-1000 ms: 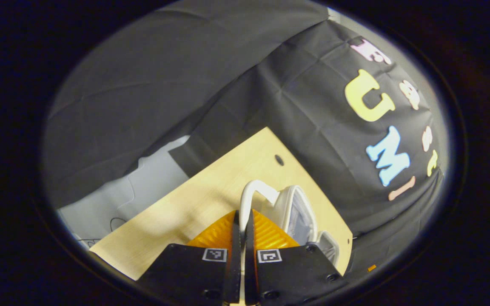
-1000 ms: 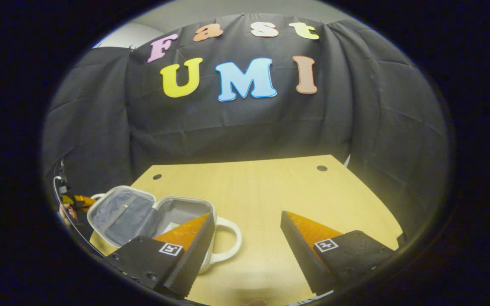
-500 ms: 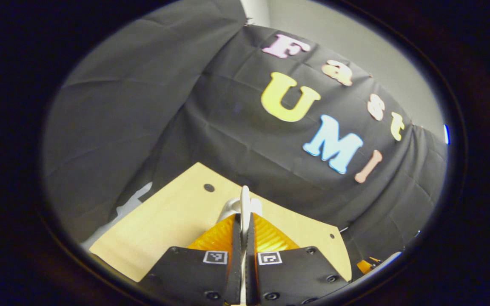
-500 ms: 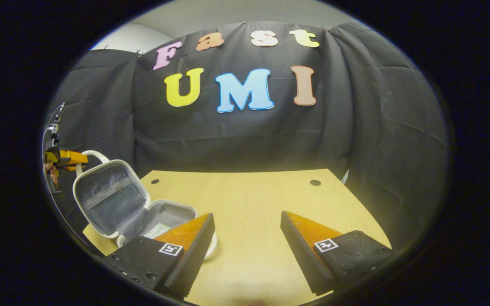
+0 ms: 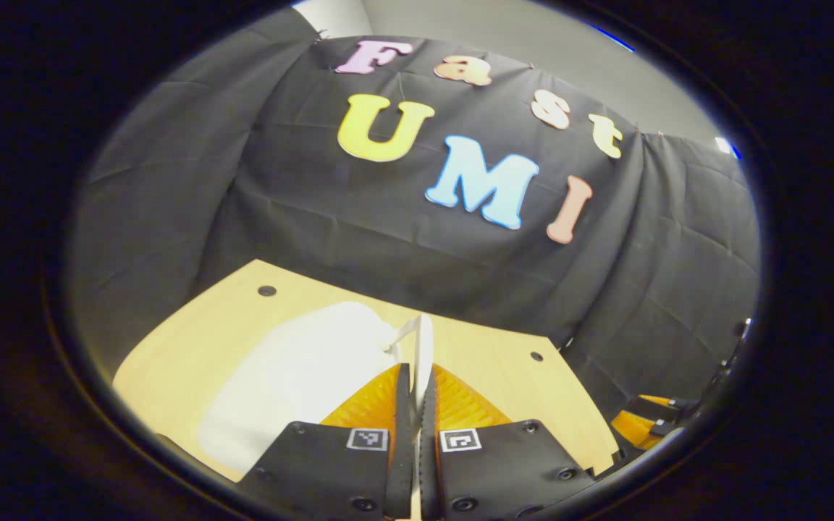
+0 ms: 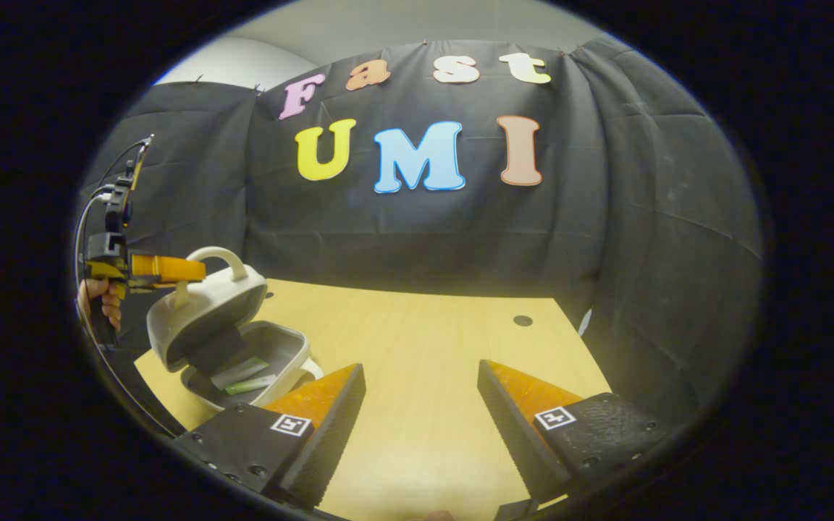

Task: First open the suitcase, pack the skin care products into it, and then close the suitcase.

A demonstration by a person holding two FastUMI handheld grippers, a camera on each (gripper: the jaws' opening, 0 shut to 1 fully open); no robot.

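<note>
Left gripper (image 5: 415, 376) at bottom centre of left gripper view, fingers pressed together, pinching the thin white handle (image 5: 420, 346) of the suitcase lid (image 5: 294, 376); lid seen from outside as a pale rounded shell at lower left of that view, over the wooden table (image 5: 489, 362); right gripper's coloured fingers visible at lower right edge of same view, state not readable there.

In right gripper view: suitcase (image 6: 243, 369) at lower left of frame, on the table's near-left corner; lid (image 6: 207, 315) tilted about halfway down over the base, gap open toward the camera; grey lining and flat skin care packets (image 6: 242, 376) visible inside the base; lid handle (image 6: 218, 259) looping up above the lid, with left gripper (image 6: 192, 271) gripping it from the left; hand (image 6: 102, 300) holding that gripper at left edge of frame.

Right gripper (image 6: 420, 383) at bottom of right gripper view, fingers spread wide, holding nothing, over bare table (image 6: 424, 340) at centre; left finger (image 6: 323, 401) just beside the suitcase base in the frame, contact not clear; black cloth wall (image 6: 605, 231) behind the table.
</note>
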